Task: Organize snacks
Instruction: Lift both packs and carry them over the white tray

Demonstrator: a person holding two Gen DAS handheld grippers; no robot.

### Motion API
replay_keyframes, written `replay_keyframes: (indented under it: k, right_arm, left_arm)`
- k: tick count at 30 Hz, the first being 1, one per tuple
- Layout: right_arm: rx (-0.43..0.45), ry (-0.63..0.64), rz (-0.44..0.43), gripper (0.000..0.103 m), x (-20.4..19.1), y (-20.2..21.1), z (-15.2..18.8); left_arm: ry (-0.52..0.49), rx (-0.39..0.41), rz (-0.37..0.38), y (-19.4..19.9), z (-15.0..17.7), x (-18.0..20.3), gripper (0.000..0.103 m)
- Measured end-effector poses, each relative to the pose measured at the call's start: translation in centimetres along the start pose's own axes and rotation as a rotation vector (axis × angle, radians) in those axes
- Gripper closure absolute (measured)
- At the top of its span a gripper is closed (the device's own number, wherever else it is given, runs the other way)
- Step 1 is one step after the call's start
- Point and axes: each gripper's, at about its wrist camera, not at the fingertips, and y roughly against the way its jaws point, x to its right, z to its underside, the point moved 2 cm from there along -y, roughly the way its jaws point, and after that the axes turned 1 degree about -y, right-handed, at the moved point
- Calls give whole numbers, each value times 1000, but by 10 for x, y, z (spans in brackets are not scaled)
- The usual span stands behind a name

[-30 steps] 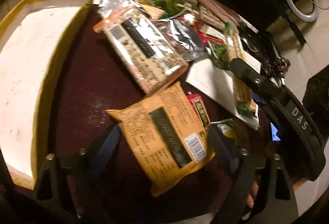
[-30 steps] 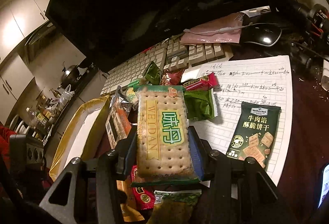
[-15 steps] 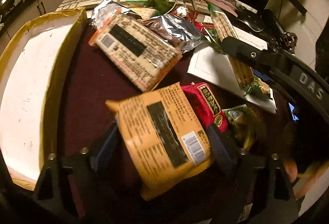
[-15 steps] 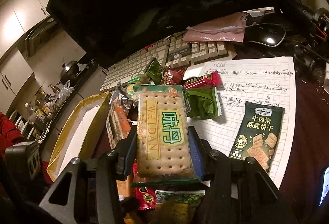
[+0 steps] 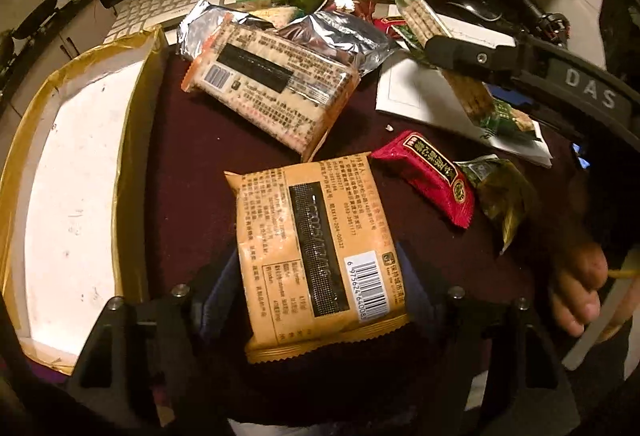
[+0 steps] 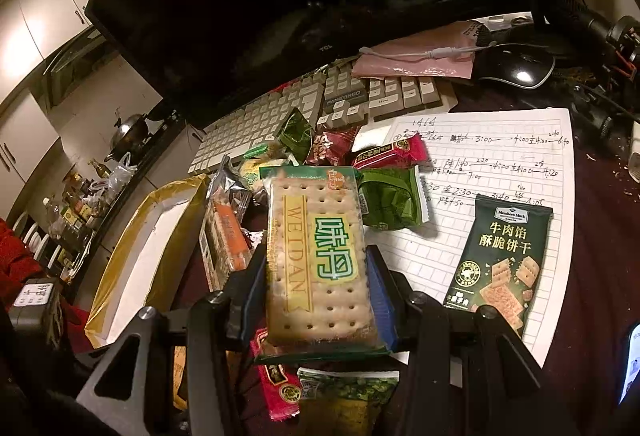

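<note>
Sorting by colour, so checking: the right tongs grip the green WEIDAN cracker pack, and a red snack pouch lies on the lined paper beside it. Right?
Nearly. The right tongs do grip the WEIDAN cracker pack, but the pouch lying flat on the lined paper beside it is dark green, not red. The right wrist view shows this.
</note>
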Motion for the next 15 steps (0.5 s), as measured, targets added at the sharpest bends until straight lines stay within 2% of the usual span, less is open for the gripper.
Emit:
replay_keyframes:
  k: [10,12,15]
  right_arm:
    - [26,18,-4,56,-3,5,1]
    - [34,27,-3,56,-5,7,3]
    - [46,51,7,56,-9,9,5]
  left_arm:
    - [136,133,294,53,-4,-28,29]
    - [156,176,325,65,-4,-31,29]
    - [195,221,328,80,-6,-38,29]
